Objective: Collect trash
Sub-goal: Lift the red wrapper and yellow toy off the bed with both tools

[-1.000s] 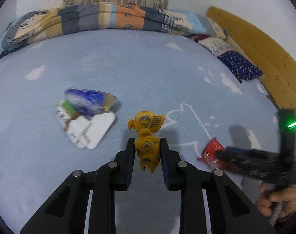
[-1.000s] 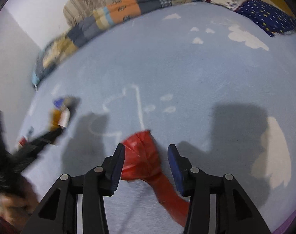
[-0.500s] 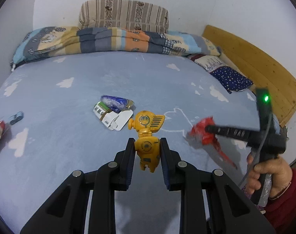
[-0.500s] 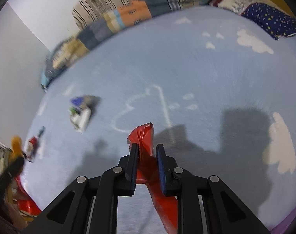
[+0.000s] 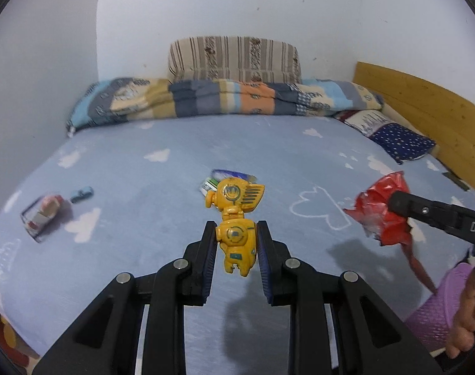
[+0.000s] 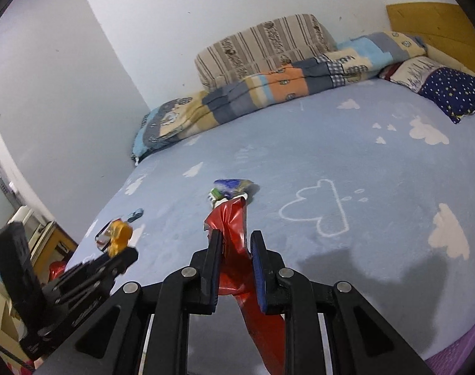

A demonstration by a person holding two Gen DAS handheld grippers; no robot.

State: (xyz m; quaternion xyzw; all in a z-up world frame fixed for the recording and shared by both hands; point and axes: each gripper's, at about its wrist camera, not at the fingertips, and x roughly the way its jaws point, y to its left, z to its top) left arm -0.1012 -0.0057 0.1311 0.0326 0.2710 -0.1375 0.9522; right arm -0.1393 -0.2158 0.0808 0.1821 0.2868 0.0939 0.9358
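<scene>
My left gripper [image 5: 235,237] is shut on a yellow toy robot [image 5: 236,218] and holds it above the blue bed sheet [image 5: 175,218]. The right gripper [image 6: 235,243] is shut on a crumpled red wrapper [image 6: 232,234], whose tail hangs down below the fingers. In the left wrist view that red wrapper [image 5: 382,209] hangs at the right in the other gripper's black fingers [image 5: 425,211]. In the right wrist view the yellow toy robot [image 6: 118,237] shows at lower left. A blue and white pile of wrappers [image 6: 229,189] lies on the sheet in mid-bed.
A small packaged item [image 5: 42,215] and a little blue piece [image 5: 81,194] lie on the sheet at the left. A folded patchwork quilt [image 5: 222,100] and a striped pillow [image 5: 234,59] line the far wall. A starry cushion [image 5: 400,142] and a wooden headboard [image 5: 425,106] are at right.
The right gripper closed on the red wrapper and lifted it off the sheet. Both grippers rose and drew back from the bed, so the bed looks farther off and more of the wall shows.
</scene>
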